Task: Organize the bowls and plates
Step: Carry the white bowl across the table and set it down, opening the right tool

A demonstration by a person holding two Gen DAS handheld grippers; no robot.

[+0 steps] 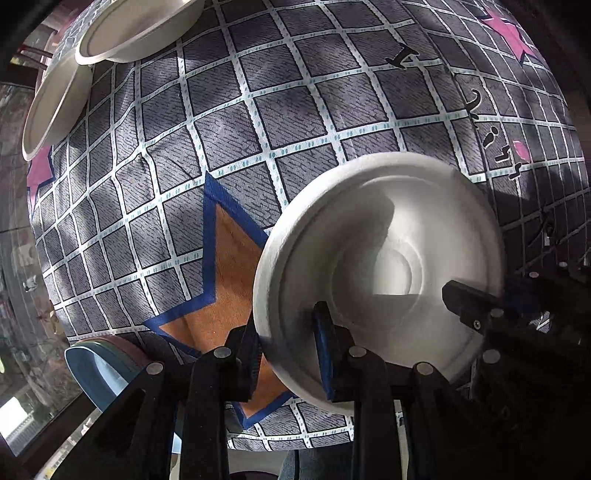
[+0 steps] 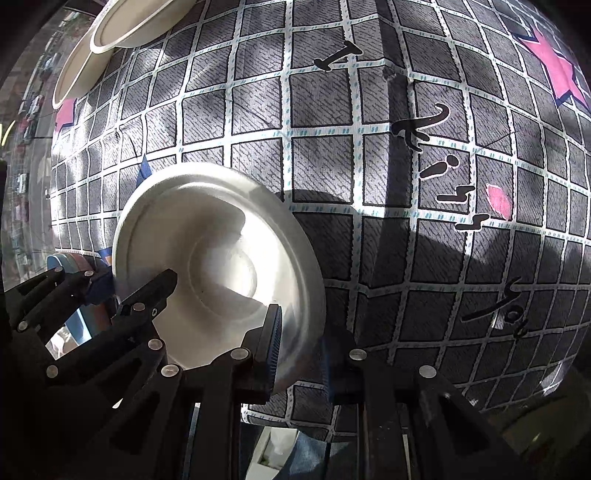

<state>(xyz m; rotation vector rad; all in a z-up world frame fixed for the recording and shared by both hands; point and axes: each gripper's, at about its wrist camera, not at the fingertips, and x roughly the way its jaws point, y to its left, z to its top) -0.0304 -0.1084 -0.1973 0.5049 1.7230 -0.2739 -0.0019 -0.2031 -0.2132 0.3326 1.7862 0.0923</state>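
- Left wrist view: the left gripper (image 1: 286,343) clamps the near rim of a white bowl (image 1: 380,273), one finger inside the bowl and one outside. The bowl hangs tilted over a grid-patterned cloth (image 1: 236,122) that covers the worktop.
- The right gripper (image 1: 480,302) reaches in from the right of the bowl; one black finger lies across the inside of the far rim.
- An orange star (image 1: 229,280) with a blue border sits on the cloth just left of the bowl. Two white plates (image 1: 122,37), overlapping, lie at the cloth's far left corner, well apart from the bowl. A light blue dish (image 1: 96,365) shows at the near edge, left of the bowl.
- Right wrist view: the right gripper (image 2: 299,354) is clenched on the same white bowl (image 2: 221,258), pinching its near rim between the two pads.
- The left gripper (image 2: 140,295) grips the bowl's left side, one finger inside.
- The white plates (image 2: 110,33) lie far beyond the bowl, at upper left.
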